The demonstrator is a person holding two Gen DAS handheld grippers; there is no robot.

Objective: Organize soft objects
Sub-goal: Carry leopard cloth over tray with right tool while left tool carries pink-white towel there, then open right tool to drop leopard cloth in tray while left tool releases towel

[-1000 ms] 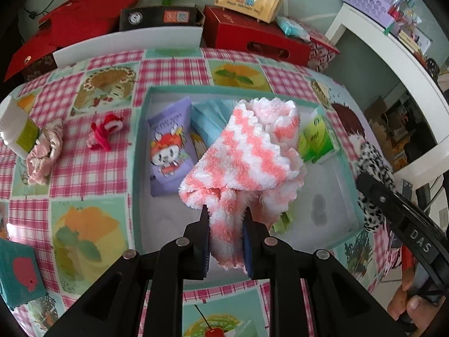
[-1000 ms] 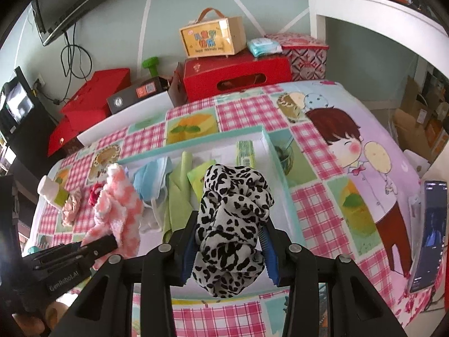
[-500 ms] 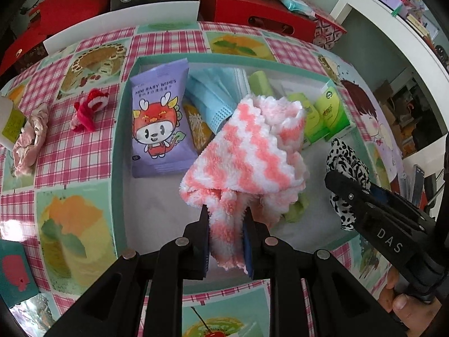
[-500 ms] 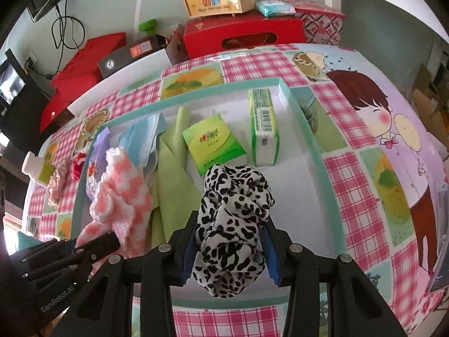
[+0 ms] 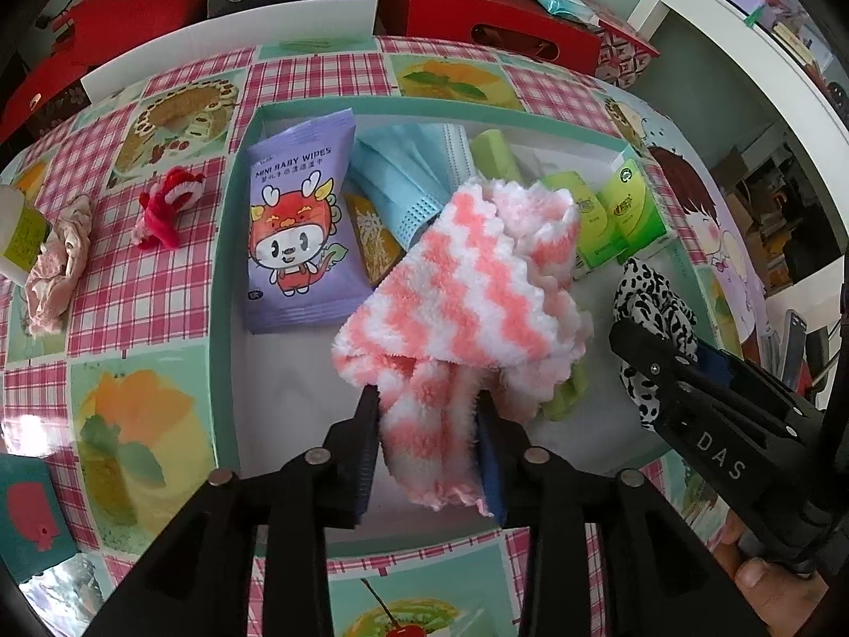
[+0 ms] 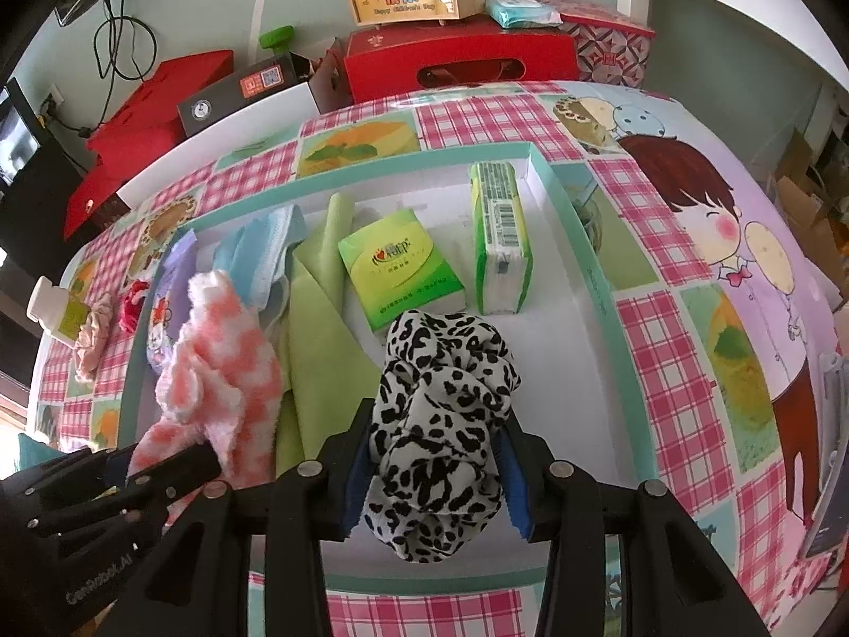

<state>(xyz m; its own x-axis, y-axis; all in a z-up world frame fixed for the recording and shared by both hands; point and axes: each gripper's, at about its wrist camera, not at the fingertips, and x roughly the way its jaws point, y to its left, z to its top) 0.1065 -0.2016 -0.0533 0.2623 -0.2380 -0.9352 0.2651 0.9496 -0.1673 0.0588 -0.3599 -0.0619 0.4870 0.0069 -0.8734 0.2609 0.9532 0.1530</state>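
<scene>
A fluffy pink and white towel [image 5: 467, 286] hangs folded over the white tray [image 5: 225, 318] with the teal rim. My left gripper [image 5: 427, 403] grips its lower end. The jaws are opening and the towel still fills the gap between the pads. In the right wrist view the towel [image 6: 223, 350] and the left gripper [image 6: 159, 472] show at the lower left. My right gripper [image 6: 438, 424] is shut on a bunched leopard-print scrunchie [image 6: 440, 403] just above the tray floor near the right wall [image 6: 599, 286]. Its jaws are easing open.
In the tray lie a purple baby wipes pack [image 5: 297, 223], blue face masks [image 5: 403, 175], a green cloth [image 6: 318, 318] and two green tissue packs [image 6: 398, 270]. A red scrunchie [image 5: 164, 207], a pink scrunchie [image 5: 55, 265] and a white bottle [image 5: 16, 233] sit left of it. Red boxes [image 5: 488, 26] stand behind the table.
Both grippers have come down closer over the tray with their cloths. The left jaws have spread wider around the towel's end.
</scene>
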